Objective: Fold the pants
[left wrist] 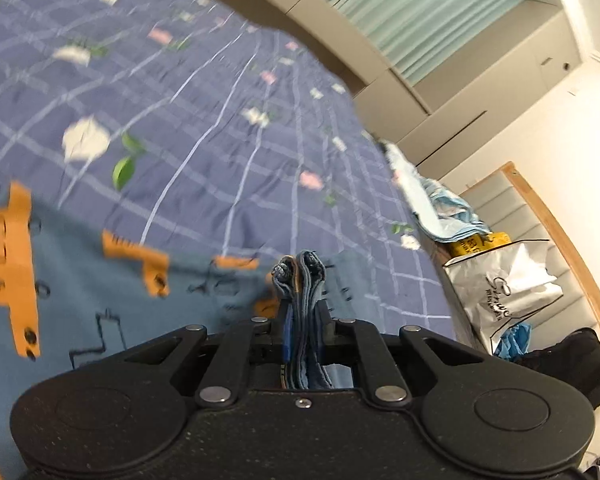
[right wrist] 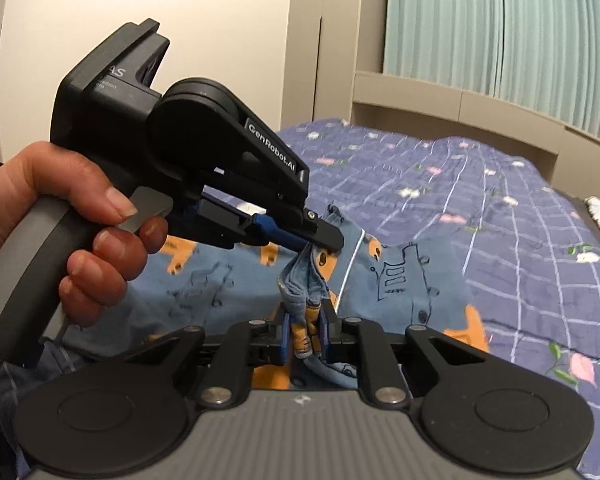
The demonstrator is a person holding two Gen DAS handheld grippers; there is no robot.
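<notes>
The pants are blue with orange patches and black line drawings; they lie on the bed and also show in the right wrist view. My left gripper is shut on a bunched fold of the pants fabric. In the right wrist view the left gripper comes in from the left, held in a hand, pinching the same cloth just above my right gripper. The right gripper is shut on a bunched edge of the pants. The two grippers are close together.
The bed has a purple checked cover with flowers. A white shopping bag and light blue cloth sit at the bed's right side. Curtains and a beige ledge lie beyond the bed.
</notes>
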